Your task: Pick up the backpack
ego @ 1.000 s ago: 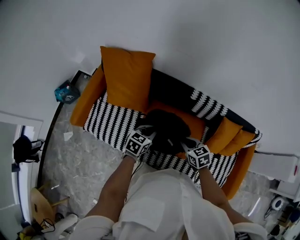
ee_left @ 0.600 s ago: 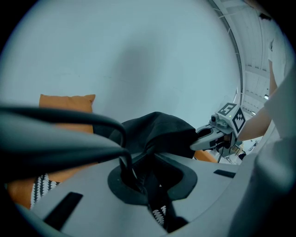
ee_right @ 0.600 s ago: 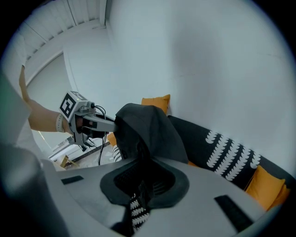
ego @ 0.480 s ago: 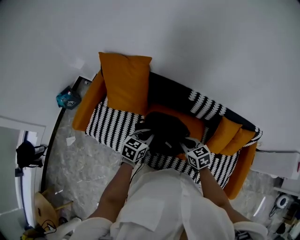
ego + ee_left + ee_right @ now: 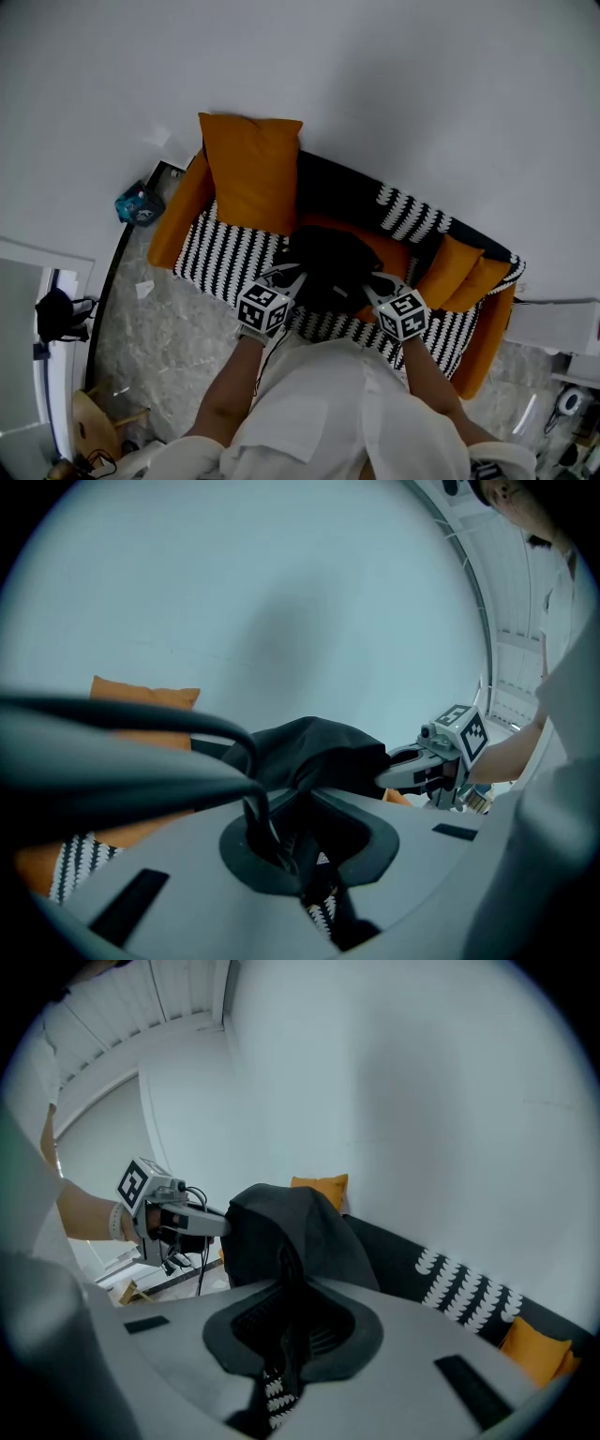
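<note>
My left gripper (image 5: pixel 288 278) and right gripper (image 5: pixel 375 284) both pinch the black backpack (image 5: pixel 328 258) tight, over the striped sofa (image 5: pixel 225 251).

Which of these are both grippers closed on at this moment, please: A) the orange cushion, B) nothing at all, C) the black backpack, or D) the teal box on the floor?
C: each gripper view shows its jaws pinched on black fabric, and in the head view the left gripper, whose jaws have just closed further, and the right gripper flank the backpack.
</note>
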`<state>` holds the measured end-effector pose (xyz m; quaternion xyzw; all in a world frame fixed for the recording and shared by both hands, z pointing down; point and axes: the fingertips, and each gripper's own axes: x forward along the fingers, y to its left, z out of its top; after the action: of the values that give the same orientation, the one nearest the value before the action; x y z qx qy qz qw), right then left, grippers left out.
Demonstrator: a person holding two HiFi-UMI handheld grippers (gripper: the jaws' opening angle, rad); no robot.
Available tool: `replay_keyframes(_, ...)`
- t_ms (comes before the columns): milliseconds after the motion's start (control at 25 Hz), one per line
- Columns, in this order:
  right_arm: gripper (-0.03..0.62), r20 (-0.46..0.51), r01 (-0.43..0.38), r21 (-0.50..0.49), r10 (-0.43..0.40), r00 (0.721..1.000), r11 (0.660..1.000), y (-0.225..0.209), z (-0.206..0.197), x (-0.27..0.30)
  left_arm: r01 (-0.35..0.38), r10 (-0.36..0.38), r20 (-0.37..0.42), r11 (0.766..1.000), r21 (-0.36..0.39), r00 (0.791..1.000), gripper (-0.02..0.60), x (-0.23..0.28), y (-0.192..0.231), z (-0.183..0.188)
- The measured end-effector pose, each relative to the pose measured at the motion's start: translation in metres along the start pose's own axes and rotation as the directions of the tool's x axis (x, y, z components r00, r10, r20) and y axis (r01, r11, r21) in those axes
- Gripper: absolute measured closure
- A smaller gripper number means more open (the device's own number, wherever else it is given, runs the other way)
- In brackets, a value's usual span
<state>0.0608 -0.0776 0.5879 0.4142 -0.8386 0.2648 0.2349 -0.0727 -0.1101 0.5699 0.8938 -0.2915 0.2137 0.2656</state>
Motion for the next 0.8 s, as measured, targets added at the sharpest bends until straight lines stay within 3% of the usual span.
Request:
replay_keyframes(400, 0.554, 0.122, 0.057, -0.025, -0.053, 0.991, 0.998, -0.014, 0.048, -0.031, 0.034, -0.037, 0.099, 0.999, 0.033, 0.994, 0.537, -0.009, -0.02, 0.043)
replay_keyframes(800, 0.554, 0.258, 0.069, -0.038, -0.057, 0.964, 0.997, -0.014, 0.098, -0.066, 0.044, -0.06, 0.216, 0.996, 0.078, 0.975, 0.538, -0.027, -0.036, 0.102)
